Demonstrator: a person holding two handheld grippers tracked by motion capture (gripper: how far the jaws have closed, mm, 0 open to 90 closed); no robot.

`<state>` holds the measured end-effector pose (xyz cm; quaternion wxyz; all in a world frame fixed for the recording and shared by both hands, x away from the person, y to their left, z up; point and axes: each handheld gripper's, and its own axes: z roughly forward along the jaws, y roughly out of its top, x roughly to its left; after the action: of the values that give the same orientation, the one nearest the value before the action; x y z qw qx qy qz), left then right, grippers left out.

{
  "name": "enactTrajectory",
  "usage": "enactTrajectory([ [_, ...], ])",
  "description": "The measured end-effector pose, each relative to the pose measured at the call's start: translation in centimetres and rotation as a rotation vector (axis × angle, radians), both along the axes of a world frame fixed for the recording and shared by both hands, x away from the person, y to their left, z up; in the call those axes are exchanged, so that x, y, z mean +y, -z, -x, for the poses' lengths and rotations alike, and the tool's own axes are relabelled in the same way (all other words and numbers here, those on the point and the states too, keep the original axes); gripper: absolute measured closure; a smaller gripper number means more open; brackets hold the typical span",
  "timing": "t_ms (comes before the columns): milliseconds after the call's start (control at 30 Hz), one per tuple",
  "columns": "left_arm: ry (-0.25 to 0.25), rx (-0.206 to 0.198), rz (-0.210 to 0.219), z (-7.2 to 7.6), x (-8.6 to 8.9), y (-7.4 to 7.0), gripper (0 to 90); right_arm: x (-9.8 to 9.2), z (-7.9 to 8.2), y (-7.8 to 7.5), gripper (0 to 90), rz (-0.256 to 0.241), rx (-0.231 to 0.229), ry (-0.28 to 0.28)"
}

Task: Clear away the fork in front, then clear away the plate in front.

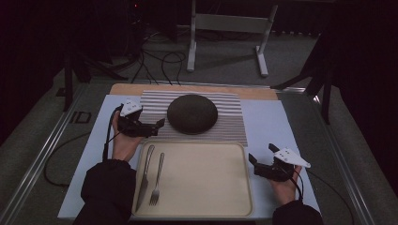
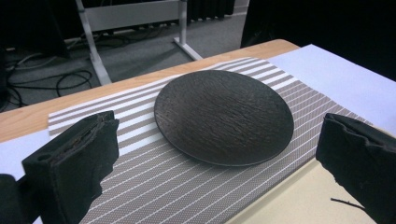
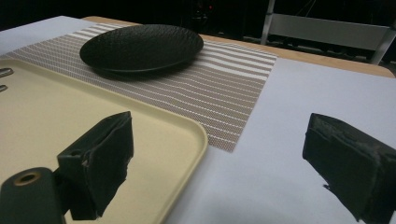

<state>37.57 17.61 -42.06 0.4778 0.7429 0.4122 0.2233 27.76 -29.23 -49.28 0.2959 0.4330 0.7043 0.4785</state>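
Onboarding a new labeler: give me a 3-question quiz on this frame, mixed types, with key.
1. True or false: the knife and fork lie on the tray.
2. What does the dark plate sit on? A) the tray B) the striped placemat C) bare wood
3. Fill in: the jaws of the left gripper and right gripper are both ____.

Key: 1 true; 2 B; 3 open, nothing between them.
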Motion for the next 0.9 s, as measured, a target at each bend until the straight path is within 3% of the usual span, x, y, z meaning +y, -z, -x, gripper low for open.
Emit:
enactTrajectory([
  [333, 0.002, 0.017, 0.025, -1.4, -0.5, 0.1, 0.0, 0.0, 0.0, 0.1, 8.9, 0.010, 0.000, 0.002],
  [900, -0.007, 0.061, 0.002, -3.8, -1.3, 1.0, 0.0, -0.3, 0.1, 0.1, 8.9, 0.004, 0.002, 0.014],
])
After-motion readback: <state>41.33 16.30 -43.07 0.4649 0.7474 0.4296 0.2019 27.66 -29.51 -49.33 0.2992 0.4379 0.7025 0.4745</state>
